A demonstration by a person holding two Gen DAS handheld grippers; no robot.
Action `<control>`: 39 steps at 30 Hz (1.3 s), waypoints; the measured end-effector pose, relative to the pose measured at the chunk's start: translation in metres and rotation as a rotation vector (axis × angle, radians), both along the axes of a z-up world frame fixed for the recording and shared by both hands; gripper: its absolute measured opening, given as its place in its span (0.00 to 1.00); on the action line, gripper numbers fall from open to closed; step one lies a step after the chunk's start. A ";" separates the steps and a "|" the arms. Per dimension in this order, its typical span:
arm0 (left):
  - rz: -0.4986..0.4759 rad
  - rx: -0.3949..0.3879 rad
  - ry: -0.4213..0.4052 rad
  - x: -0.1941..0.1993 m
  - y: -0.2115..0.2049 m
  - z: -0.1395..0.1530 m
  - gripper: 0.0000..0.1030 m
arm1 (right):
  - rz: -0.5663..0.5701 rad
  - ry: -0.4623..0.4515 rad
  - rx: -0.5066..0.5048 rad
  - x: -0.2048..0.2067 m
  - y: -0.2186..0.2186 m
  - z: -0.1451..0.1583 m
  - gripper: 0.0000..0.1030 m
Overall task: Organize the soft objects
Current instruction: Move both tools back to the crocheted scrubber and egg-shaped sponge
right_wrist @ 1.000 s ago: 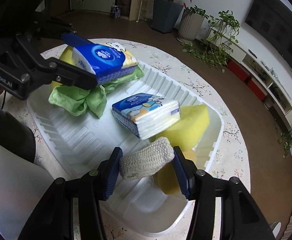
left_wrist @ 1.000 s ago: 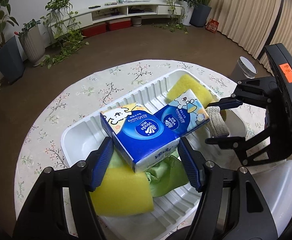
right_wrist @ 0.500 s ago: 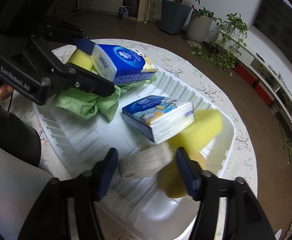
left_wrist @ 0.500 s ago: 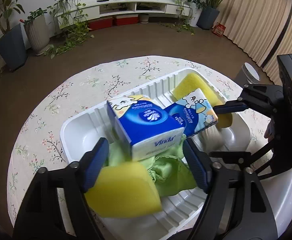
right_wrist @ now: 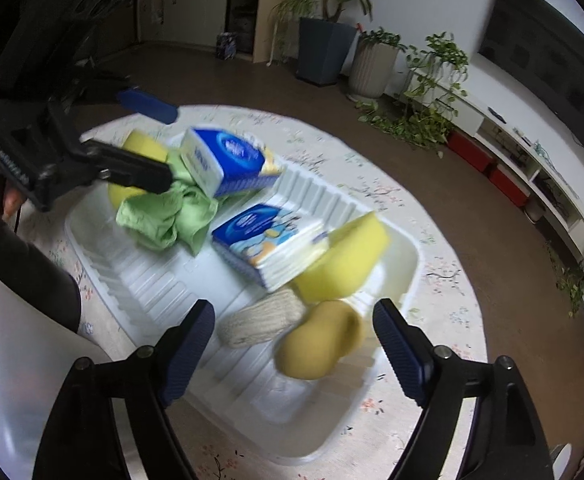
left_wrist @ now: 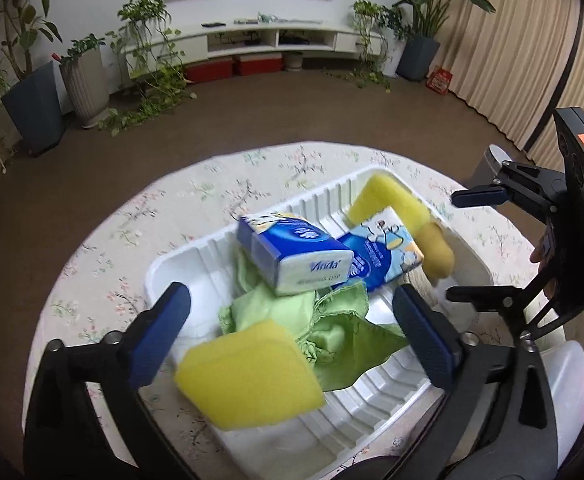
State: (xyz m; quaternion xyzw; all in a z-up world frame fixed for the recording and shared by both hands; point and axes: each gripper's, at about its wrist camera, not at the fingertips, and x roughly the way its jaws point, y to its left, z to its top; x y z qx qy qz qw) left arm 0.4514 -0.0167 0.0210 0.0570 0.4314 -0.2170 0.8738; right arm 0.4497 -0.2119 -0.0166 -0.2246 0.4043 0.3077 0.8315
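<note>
A white ribbed tray (left_wrist: 172, 276) (right_wrist: 140, 280) on the round table holds the soft objects. A blue Vinda tissue pack (left_wrist: 296, 254) (right_wrist: 224, 160) rests on a green cloth (left_wrist: 332, 332) (right_wrist: 172, 216). A second tissue pack (left_wrist: 384, 248) (right_wrist: 268, 240), yellow sponges (left_wrist: 248, 376) (left_wrist: 388, 200) (right_wrist: 344, 264), a tan sponge (right_wrist: 320, 348) and a beige knitted roll (right_wrist: 260, 320) lie beside them. My left gripper (left_wrist: 292, 336) is open and empty above the cloth. My right gripper (right_wrist: 292, 348) is open and empty above the roll and tan sponge.
The table has a floral cloth (left_wrist: 172, 200). Potted plants (left_wrist: 84, 76), a low white TV shelf (left_wrist: 276, 40) and curtains (left_wrist: 512, 40) stand around the room. A translucent white container (left_wrist: 568, 392) sits at the near right.
My left gripper let go of the Vinda pack and my right gripper let go of the knitted roll. Both opened wide and drew back from the tray.
</note>
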 end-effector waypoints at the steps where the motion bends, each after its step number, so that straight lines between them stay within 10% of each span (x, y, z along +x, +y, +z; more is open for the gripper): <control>1: 0.005 0.001 -0.008 0.000 0.001 0.003 1.00 | -0.012 -0.005 0.012 0.001 -0.003 0.004 0.89; 17: 0.232 -0.043 -0.182 -0.090 0.055 0.044 1.00 | -0.212 -0.089 0.157 -0.040 -0.066 0.047 1.00; 29: 0.260 -0.095 -0.143 -0.223 0.056 0.014 1.00 | -0.356 -0.031 0.332 -0.151 -0.112 0.046 1.00; 39: 0.181 -0.131 -0.087 -0.332 -0.003 -0.025 1.00 | -0.332 0.106 0.357 -0.252 -0.066 0.002 1.00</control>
